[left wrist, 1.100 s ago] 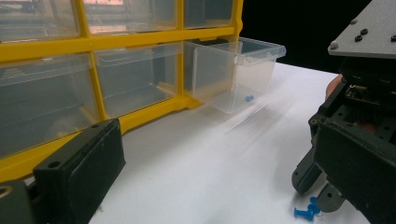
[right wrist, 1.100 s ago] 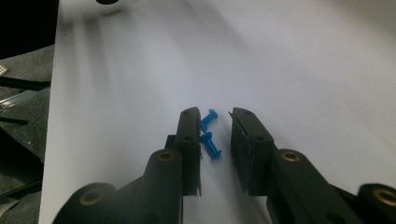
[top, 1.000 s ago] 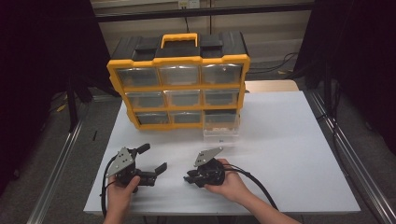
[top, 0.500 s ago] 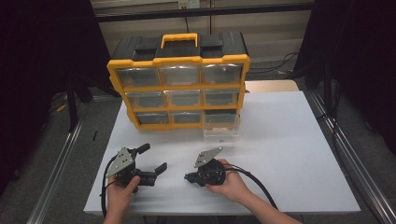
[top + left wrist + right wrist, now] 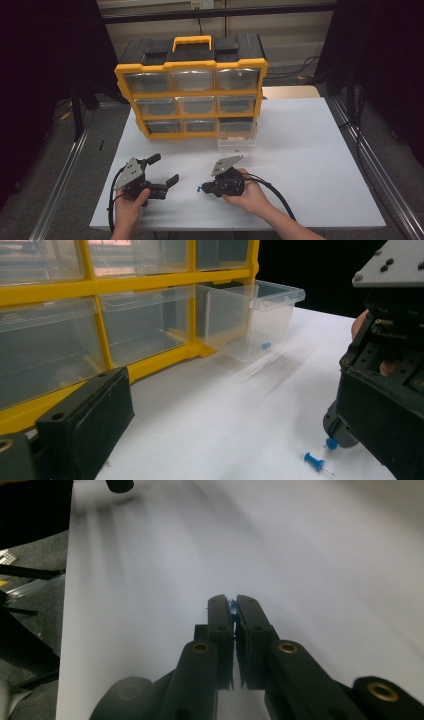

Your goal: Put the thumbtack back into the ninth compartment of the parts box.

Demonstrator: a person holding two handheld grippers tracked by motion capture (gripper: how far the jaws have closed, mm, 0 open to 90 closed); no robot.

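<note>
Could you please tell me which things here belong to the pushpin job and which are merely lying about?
In the job:
right gripper, shut on a blue pushpin
loose pushpin
pulled-out clear drawer with one pin inside

Lying about:
left gripper, open
organizer's shut drawers

White bench [image 5: 310, 165] in dim light. Grey floor [image 5: 75, 165] at both sides, metal rails [image 5: 57, 192] along the edges. Dark curtains [image 5: 45, 75] left and right, pale wall [image 5: 295, 35] and cables [image 5: 300, 67] behind.
</note>
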